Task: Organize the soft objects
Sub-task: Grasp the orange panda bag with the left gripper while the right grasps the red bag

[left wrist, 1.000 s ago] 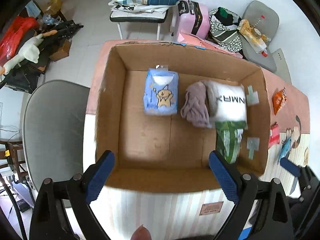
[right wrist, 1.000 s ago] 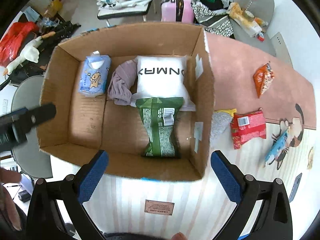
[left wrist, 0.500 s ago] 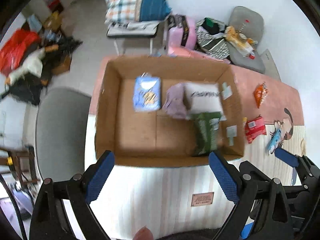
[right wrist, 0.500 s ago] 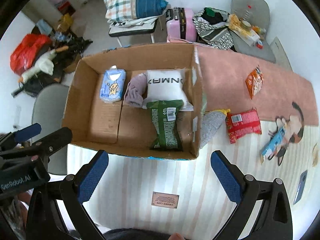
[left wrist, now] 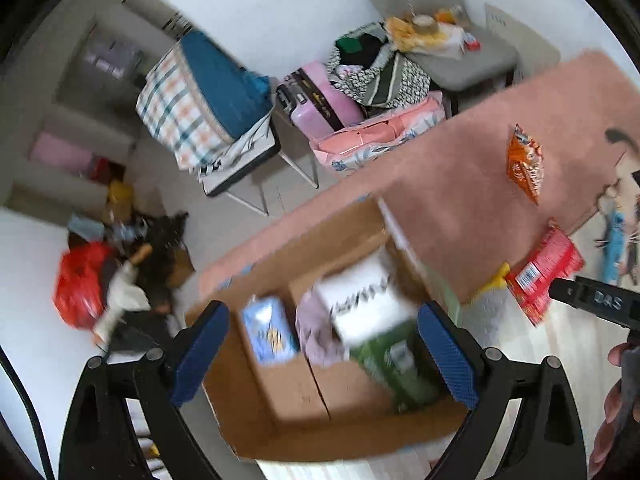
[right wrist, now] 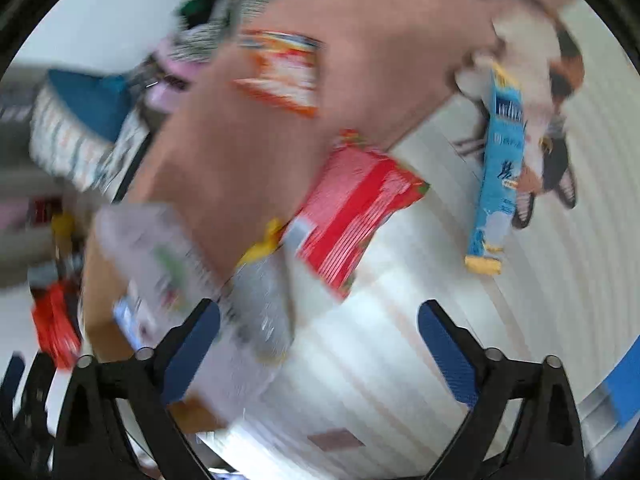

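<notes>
The cardboard box [left wrist: 256, 420] holds a blue tissue pack [left wrist: 268, 334], a mauve cloth [left wrist: 314, 332], a white pillow pack [left wrist: 366, 300] and a green snack bag [left wrist: 400, 364]. My left gripper [left wrist: 324, 354] is open and empty above the box. My right gripper [right wrist: 318, 350] is open and empty over the table, right of the box corner [right wrist: 132, 248]. Ahead of it lie a silver pack [right wrist: 260, 292], a red snack pack [right wrist: 356, 208], an orange bag [right wrist: 284, 70] and a blue bar pack [right wrist: 498, 160]. The right wrist view is blurred.
The table has a pink and striped cloth [left wrist: 472, 152]. Behind it stand a pink suitcase [left wrist: 320, 100], a chair with a plaid bag [left wrist: 200, 96] and a grey chair with clutter [left wrist: 436, 36]. A red bag [left wrist: 80, 288] lies on the floor at left.
Both grippers have swung up and to the right. The left view now looks past the box to the room. The right view has left the box for the snacks on the table.
</notes>
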Demonstrator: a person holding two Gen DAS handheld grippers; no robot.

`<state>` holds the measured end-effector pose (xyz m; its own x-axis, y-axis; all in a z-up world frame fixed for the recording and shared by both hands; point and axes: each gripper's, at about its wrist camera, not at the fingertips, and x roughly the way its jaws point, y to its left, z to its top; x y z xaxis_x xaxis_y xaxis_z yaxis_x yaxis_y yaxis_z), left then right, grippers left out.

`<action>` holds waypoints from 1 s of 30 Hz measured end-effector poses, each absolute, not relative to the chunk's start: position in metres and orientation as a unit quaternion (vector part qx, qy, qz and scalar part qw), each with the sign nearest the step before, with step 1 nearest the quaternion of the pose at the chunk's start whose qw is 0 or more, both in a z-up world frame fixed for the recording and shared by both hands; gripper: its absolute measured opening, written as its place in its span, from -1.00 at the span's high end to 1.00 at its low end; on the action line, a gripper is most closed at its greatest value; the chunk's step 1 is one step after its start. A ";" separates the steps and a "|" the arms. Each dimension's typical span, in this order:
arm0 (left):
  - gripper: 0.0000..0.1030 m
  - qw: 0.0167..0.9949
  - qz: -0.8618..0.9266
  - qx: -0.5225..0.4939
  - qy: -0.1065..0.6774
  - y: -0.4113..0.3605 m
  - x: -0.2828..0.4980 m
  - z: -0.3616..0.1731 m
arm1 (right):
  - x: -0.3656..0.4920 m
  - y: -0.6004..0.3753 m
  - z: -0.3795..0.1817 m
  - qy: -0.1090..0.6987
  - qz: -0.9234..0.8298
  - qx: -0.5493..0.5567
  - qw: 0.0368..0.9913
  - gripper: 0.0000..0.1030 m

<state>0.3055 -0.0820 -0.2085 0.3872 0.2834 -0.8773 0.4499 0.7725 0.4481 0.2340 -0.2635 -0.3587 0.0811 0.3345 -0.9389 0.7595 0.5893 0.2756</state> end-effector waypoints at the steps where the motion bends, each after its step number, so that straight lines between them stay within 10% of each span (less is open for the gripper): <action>1: -0.87 0.757 -0.057 0.343 0.553 -0.091 0.310 -0.216 | 0.239 -0.267 -0.372 0.659 -0.182 0.425 0.593 -0.78; 15: -0.87 0.684 -0.157 0.305 0.644 -0.201 0.364 -0.264 | 0.259 -0.287 -0.408 0.731 -0.158 0.271 0.605 -0.23; 30: -0.87 0.552 -0.212 0.281 0.756 -0.322 0.402 -0.379 | 0.228 -0.351 -0.426 0.694 -0.156 0.419 0.564 -0.33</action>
<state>0.4023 -0.3217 -0.3794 -0.2321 0.1904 -0.9539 0.6582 0.7528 -0.0099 0.2279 -0.3513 -0.4261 -0.0129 0.4057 -0.9139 0.7585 0.5995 0.2555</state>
